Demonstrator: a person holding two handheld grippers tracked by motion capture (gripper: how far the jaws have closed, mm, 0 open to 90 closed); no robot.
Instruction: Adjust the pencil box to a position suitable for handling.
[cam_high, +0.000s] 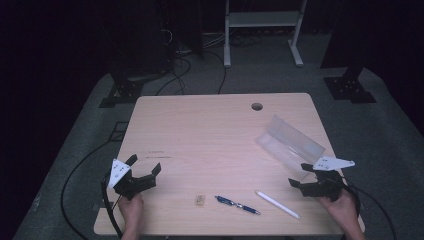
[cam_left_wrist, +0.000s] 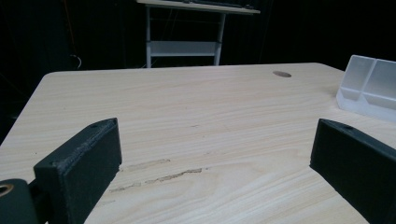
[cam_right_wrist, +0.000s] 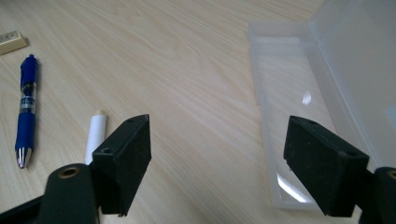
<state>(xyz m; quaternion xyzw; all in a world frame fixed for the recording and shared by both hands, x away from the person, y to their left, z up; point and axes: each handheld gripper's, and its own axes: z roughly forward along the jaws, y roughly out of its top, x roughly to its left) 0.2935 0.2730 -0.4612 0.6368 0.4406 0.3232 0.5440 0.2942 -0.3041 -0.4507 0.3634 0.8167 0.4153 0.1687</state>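
On the pale wooden table, an open, clear plastic pencil case lies at the right side with its lid tilted up on the far side, and its tray looks empty in the right gripper view. The right gripper hovers just near of the case with its jaws spread wide and nothing between them; the left gripper rests at the near left corner, jaws likewise spread and empty, well apart from everything. Along the near edge lie a white stick-shaped pen, closest to the right gripper, a blue ballpoint pen with a silver tip left of it, and a small beige eraser-like block further left. The work in hand is probably loading these into the case, and the white pen is the natural first pick. To do it well, the right gripper should swing left and down, turn so the jaws straddle the pen across its width near the middle, and close gently so the round barrel does not roll or squirt out. Carrying it level and aligned with the tray's long axis should let it drop in without catching the rim or the raised lid.
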